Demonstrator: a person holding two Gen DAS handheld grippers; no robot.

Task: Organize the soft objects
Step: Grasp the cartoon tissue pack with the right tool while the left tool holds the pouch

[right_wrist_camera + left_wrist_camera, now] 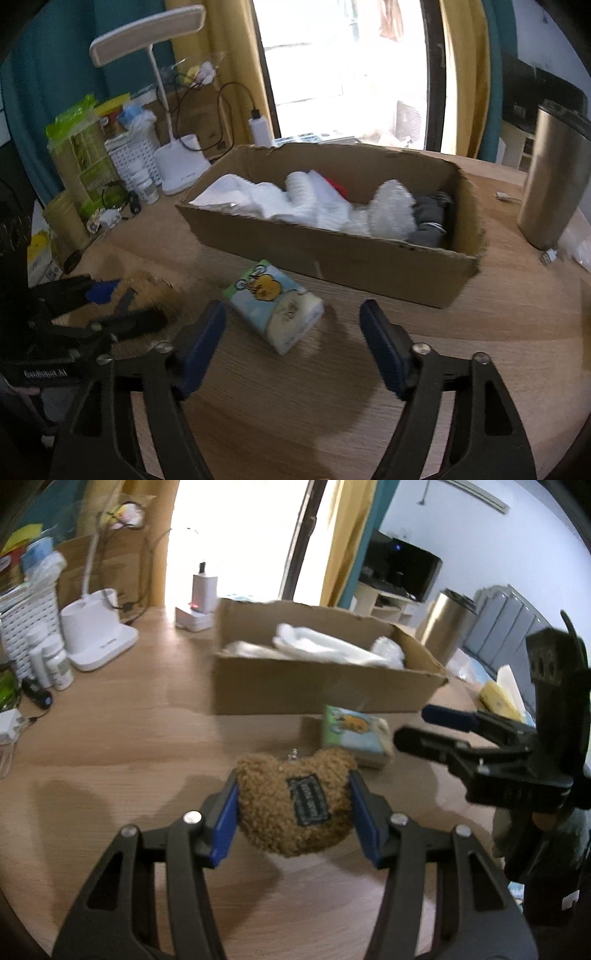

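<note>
1. Between your left tongs (pixel 293 808), the brown fuzzy plush (pixel 293 801) sits pinched: both blue pads (pixel 225 823) press into its sides, and it hangs clear of the wooden table (pixel 110 738), casting a shadow below.
2. A dark woven label on the plush faces the left wrist camera, and a small metal bead chain shows at its top edge.
3. Your right tongs (pixel 293 347) stand spread with nothing between them; their blue pads (pixel 203 343) hover above bare table, pointing down toward the tissue pack.
4. The tissue pack (pixel 275 306), soft and printed with a yellow cartoon figure on blue and green, lies flat on the table just ahead of the right tongs and near the front wall of the cardboard box.
5. The cardboard box (pixel 332 254) rests open on the table beyond both tongs. Inside lie white cloths (pixel 258 199), a bubbly clear wrap (pixel 391 210), a grey folded piece (pixel 430 221) at the right end, and a bit of red behind the white.
6. From the left wrist view, the right tongs come in from the right edge, near the tissue pack and apart from the plush.
7. A white desk lamp (pixel 181 166) stands left of the box, with a white basket (pixel 133 155) and small bottles (pixel 146 184) beside it.
8. A steel tumbler (pixel 554 177) stands upright on the table to the right of the box.
</note>
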